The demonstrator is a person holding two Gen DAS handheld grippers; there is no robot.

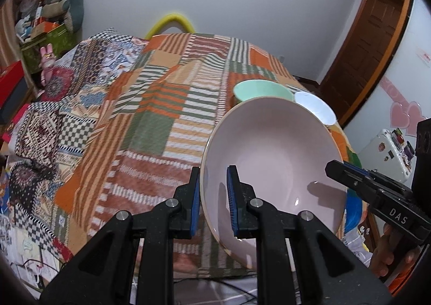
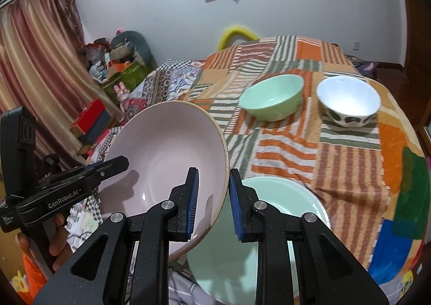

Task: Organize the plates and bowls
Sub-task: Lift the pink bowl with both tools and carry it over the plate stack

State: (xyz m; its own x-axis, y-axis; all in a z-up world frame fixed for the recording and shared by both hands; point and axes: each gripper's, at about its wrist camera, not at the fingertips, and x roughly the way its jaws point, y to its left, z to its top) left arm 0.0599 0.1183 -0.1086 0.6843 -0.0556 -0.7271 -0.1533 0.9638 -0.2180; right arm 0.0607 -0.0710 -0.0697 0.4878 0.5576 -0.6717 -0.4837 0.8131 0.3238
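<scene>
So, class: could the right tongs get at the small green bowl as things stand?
Probably not yet. The right tongs are shut on the pink bowl's rim, shared with the left tongs. The path across the cloth to the small green bowl looks clear, though.

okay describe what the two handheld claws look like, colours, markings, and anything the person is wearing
Both the left claw and the right claw are matte black plastic with angular, triangular cut-out arms, silver round pivot pins and ribbed blue pads inside the fingers. Seen side-on, the left one bears white "GenRobot.AI" lettering, the right one "DAS". Each has a boxy black module behind it. An orange sleeve shows below the left hand.
</scene>
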